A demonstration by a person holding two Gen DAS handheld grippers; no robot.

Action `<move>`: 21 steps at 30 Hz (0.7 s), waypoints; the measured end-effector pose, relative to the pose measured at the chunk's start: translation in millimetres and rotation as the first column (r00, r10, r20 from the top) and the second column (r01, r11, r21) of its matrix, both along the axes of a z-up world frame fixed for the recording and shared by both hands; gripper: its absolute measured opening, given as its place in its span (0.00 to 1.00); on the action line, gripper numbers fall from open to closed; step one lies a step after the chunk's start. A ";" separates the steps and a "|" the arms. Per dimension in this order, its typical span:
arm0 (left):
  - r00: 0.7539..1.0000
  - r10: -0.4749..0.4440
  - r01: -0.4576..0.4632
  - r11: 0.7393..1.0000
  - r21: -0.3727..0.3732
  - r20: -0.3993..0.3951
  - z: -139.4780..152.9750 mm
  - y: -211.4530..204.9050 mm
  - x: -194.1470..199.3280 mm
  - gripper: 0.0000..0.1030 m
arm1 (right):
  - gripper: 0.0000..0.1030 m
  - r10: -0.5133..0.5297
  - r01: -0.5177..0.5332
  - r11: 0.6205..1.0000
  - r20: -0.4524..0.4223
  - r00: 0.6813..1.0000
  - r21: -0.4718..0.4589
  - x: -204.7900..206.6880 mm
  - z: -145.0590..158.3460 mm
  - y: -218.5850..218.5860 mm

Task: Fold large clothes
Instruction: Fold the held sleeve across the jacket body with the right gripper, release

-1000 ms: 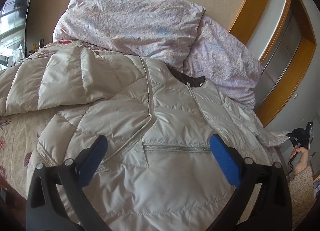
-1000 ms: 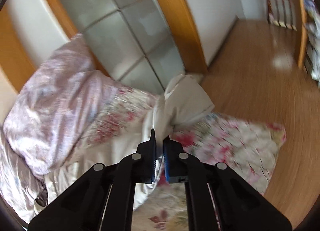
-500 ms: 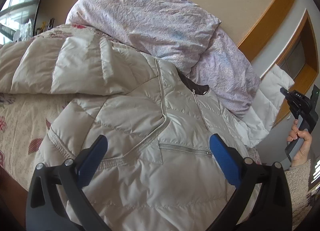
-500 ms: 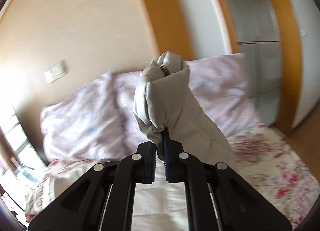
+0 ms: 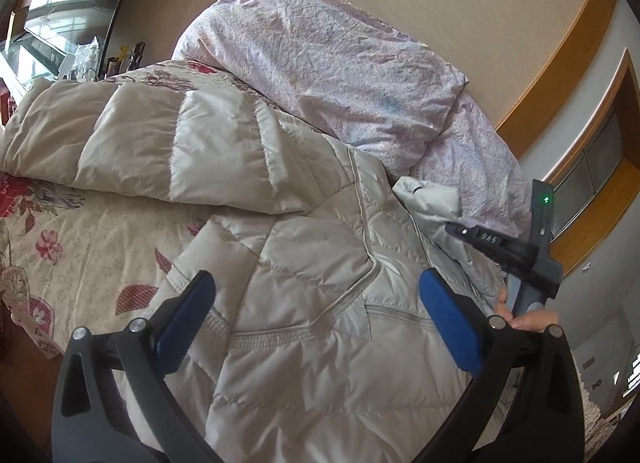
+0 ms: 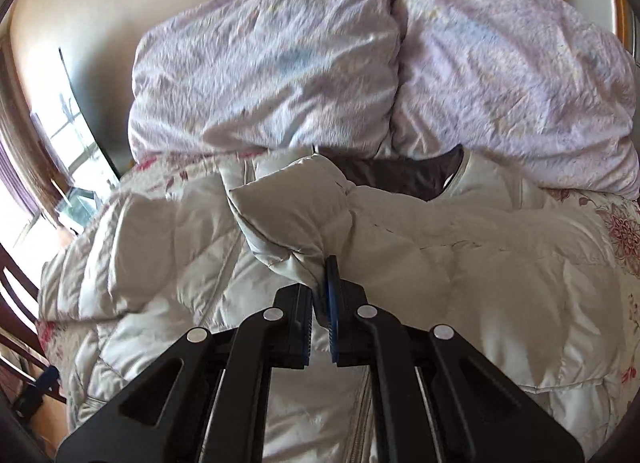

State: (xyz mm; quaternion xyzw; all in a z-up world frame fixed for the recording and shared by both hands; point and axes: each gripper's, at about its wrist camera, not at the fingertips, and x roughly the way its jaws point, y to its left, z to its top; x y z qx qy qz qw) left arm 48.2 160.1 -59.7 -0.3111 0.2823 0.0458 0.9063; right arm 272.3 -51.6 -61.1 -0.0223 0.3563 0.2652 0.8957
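Where it lies spread on the flowered bed, the quilted jacket has its sleeve cuff pinched by the right claw above its front; the left claw hovers spread nearby; two pillows lie beyond.

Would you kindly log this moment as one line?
right claw: shut on jacket sleeve | left claw: open above puffer jacket | bed
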 end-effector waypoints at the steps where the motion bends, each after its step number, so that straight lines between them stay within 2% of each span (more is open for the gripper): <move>1: 1.000 0.002 -0.002 1.000 0.002 0.000 -0.2 1.3 -0.3 0.98 | 0.07 0.007 -0.007 0.999 0.008 1.000 -0.053 -4.1 -8.6 8.2; 3: 1.000 0.005 -0.004 1.000 0.010 -0.016 0.2 2.9 0.6 0.98 | 0.09 0.017 -0.011 0.987 0.036 0.999 -0.163 -9.8 -22.9 19.5; 5: 1.000 0.007 -0.007 1.000 0.010 -0.027 0.1 5.3 1.4 0.98 | 0.13 0.043 -0.022 0.956 0.065 0.997 -0.292 -17.7 -33.0 31.4; 7: 1.000 0.012 -0.013 1.000 -0.002 -0.020 0.1 8.8 0.8 0.98 | 0.33 0.082 -0.043 0.922 0.086 0.993 -0.385 -28.7 -44.2 40.0; 8: 1.000 0.018 -0.018 1.000 -0.007 -0.015 0.4 11.4 0.2 0.98 | 0.51 0.094 -0.042 0.913 0.110 0.990 -0.405 -36.2 -44.9 41.1; 9: 1.000 0.027 -0.027 1.000 -0.010 -0.010 0.8 14.2 -0.6 0.98 | 0.54 0.108 -0.046 0.910 0.129 0.986 -0.411 -43.0 -42.7 40.6; 11: 0.999 0.046 -0.046 0.999 -0.013 -0.004 2.0 20.5 -2.1 0.98 | 0.54 0.163 -0.115 0.926 0.105 0.981 -0.358 -54.7 -32.0 34.8; 13: 0.997 0.071 -0.071 0.997 -0.022 -0.002 2.3 28.6 -4.1 0.98 | 0.54 0.170 -0.148 0.961 0.080 0.982 -0.233 -56.1 -18.9 19.0; 15: 0.995 0.100 -0.099 0.994 -0.045 0.000 1.0 39.8 -7.0 0.98 | 0.54 0.106 -0.095 0.989 0.091 0.990 -0.117 -47.4 -4.5 -2.6; 17: 0.992 0.130 -0.130 0.989 -0.075 0.002 -1.8 51.1 -10.5 0.98 | 0.54 -0.002 0.009 0.998 0.102 0.995 -0.061 -30.2 0.1 -22.2; 19: 0.987 0.159 -0.158 0.983 -0.097 0.000 -5.2 61.2 -13.2 0.98 | 0.54 -0.090 0.094 0.994 0.073 0.993 -0.053 -8.8 -4.4 -33.4; 21: 0.982 0.188 -0.187 0.976 -0.113 -0.003 -7.7 69.4 -15.6 0.98 | 0.54 -0.130 0.131 0.990 0.025 0.991 -0.054 10.1 -14.8 -37.3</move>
